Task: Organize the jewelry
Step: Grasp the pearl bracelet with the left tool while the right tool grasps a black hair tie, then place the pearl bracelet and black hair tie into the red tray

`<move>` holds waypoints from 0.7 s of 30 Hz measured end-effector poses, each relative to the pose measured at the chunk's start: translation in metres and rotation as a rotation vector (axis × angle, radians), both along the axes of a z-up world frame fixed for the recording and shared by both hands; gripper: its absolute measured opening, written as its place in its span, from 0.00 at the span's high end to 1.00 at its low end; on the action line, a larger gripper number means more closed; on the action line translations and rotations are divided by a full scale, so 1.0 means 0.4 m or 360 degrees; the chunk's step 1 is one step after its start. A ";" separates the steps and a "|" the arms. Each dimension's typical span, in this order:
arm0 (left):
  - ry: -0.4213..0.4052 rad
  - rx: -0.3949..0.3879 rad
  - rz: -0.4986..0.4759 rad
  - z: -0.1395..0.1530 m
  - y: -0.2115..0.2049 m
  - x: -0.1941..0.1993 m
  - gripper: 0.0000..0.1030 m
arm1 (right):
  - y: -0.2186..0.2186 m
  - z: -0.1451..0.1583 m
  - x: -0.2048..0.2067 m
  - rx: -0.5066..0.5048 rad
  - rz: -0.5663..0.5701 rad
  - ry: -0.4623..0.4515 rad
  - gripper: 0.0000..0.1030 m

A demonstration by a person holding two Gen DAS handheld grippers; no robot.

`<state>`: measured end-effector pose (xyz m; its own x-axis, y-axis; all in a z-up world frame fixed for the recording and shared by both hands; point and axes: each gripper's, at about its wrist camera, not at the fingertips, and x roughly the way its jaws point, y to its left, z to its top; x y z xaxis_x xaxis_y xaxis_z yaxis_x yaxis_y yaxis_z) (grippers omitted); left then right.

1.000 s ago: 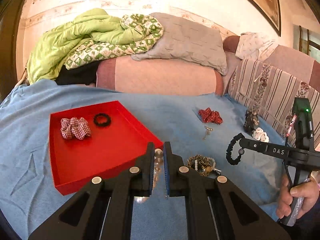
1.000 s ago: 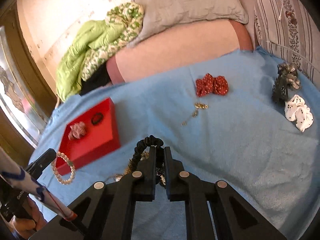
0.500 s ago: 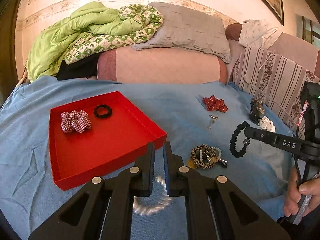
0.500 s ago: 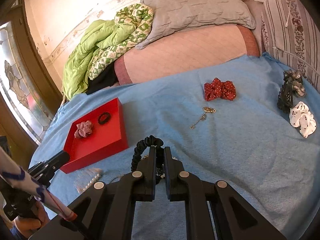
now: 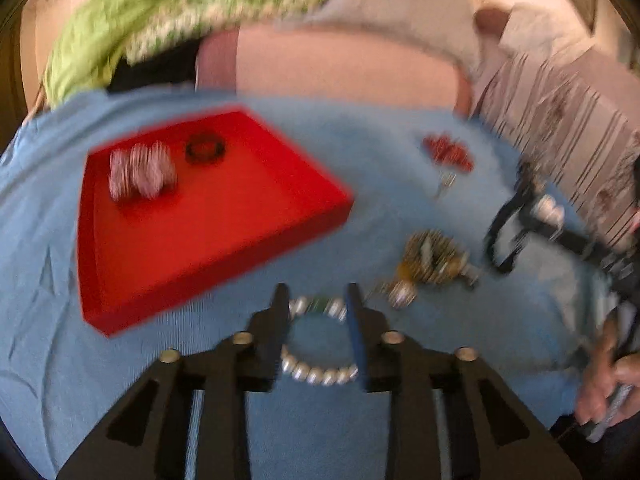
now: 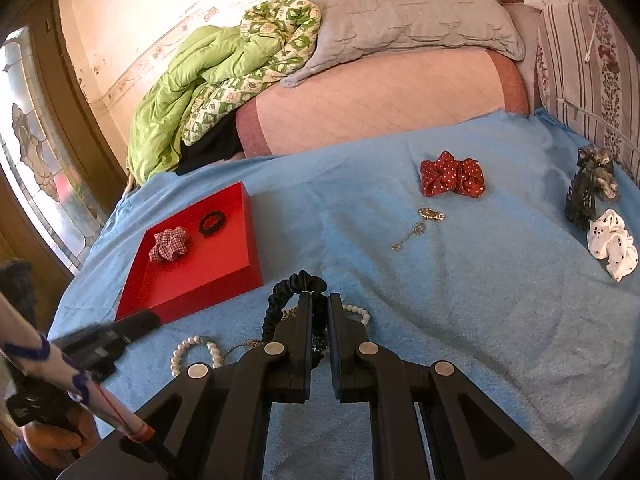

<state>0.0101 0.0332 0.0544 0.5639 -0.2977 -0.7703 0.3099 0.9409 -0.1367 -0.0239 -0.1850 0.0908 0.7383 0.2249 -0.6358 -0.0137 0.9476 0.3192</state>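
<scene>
My left gripper (image 5: 316, 300) is open, and a pearl bracelet (image 5: 316, 374) lies on the blue blanket between its fingers; the view is blurred. The bracelet also shows in the right wrist view (image 6: 195, 350), beside the left gripper (image 6: 120, 332). My right gripper (image 6: 319, 300) is shut on a black scrunchie (image 6: 286, 292) and holds it above the blanket; it shows at the right of the left wrist view (image 5: 502, 236). A red tray (image 6: 236, 276) holds a checked scrunchie (image 6: 169, 244) and a black hair tie (image 6: 212, 222).
A pile of bracelets (image 5: 430, 256) lies right of the tray. On the blanket are a red dotted scrunchie (image 6: 452, 174), a gold chain (image 6: 420, 226), a dark hair claw (image 6: 580, 196) and a white scrunchie (image 6: 612, 244). Pillows and a green quilt (image 6: 224, 68) lie behind.
My left gripper has opened and the pearl bracelet it held now lies on the blanket. The right gripper still holds the black scrunchie and has barely moved.
</scene>
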 end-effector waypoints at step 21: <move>-0.0270 0.0127 0.0008 0.054 -0.021 -0.033 0.91 | -0.009 0.019 -0.016 0.0044 -0.0009 -0.0048 0.92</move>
<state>-0.0033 0.0247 0.0759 0.6893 -0.2363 -0.6849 0.3172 0.9483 -0.0079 -0.0302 -0.1887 0.0985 0.7584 0.2379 -0.6068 -0.0187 0.9386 0.3446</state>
